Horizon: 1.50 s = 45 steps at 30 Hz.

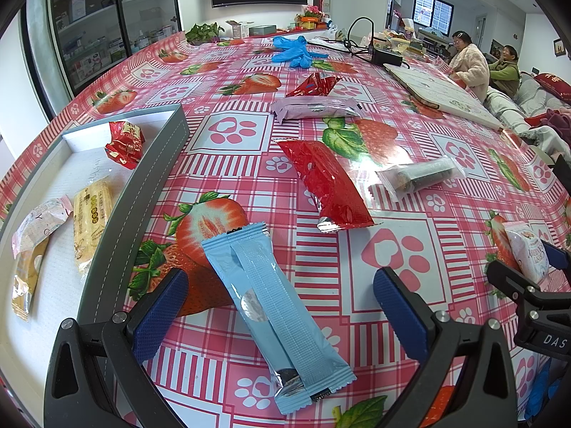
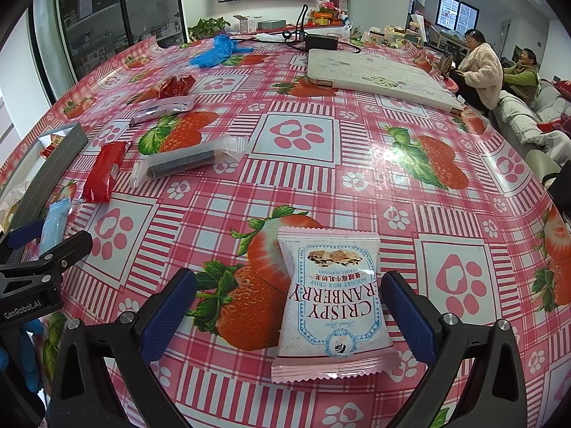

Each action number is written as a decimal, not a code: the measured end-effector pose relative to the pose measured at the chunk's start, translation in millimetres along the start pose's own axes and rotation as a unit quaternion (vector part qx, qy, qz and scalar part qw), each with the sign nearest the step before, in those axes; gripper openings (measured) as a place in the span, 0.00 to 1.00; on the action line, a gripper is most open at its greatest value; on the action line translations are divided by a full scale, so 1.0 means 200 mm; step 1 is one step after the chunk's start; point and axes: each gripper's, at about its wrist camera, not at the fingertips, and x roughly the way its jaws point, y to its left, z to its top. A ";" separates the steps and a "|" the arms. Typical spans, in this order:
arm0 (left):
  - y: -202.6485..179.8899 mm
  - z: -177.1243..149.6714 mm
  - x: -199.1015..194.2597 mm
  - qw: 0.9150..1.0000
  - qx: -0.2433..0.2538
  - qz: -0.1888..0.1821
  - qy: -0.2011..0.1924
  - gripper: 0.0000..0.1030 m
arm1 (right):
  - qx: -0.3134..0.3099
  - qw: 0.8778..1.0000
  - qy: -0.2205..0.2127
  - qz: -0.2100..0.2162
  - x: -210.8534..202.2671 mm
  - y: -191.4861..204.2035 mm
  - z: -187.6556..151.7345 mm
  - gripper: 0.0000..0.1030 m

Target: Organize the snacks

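Observation:
My left gripper [image 1: 282, 306] is open, its blue pads on either side of a light blue snack stick [image 1: 274, 310] lying flat on the table. My right gripper [image 2: 289, 306] is open around a pink-white Crispy Cranberry packet [image 2: 332, 303], also lying flat. A grey-rimmed tray [image 1: 142, 192] at the left holds a red candy [image 1: 125, 142], a yellow bar [image 1: 91, 221] and two more packets. Loose on the cloth lie a red packet [image 1: 328, 185], a clear-wrapped dark roll [image 1: 417, 176], a lilac packet [image 1: 314, 108] and a small red wrapper [image 1: 314, 83].
The table has a pink strawberry-print cloth [image 2: 296, 135]. A white flat board [image 2: 378, 75], blue gloves [image 2: 214, 51], a black box with cables [image 2: 321, 41] and a plant lie at the far side. Two people sit at the right.

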 end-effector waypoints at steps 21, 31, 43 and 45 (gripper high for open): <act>-0.01 0.06 0.00 0.998 0.011 -0.010 0.058 0.91 | 0.009 0.995 0.095 -0.005 0.08 0.00 0.13 1.00; 0.10 0.07 -0.10 0.992 -0.029 -0.097 0.079 0.25 | 0.046 0.995 0.080 0.028 -0.02 -0.04 0.11 0.41; 0.15 0.14 -0.37 0.993 -0.009 -0.115 0.026 0.25 | 0.061 0.993 0.064 0.084 -0.17 0.02 0.14 0.41; 0.18 0.18 -0.44 0.993 -0.009 -0.115 0.012 0.25 | 0.055 0.992 0.057 0.094 -0.20 0.06 0.17 0.41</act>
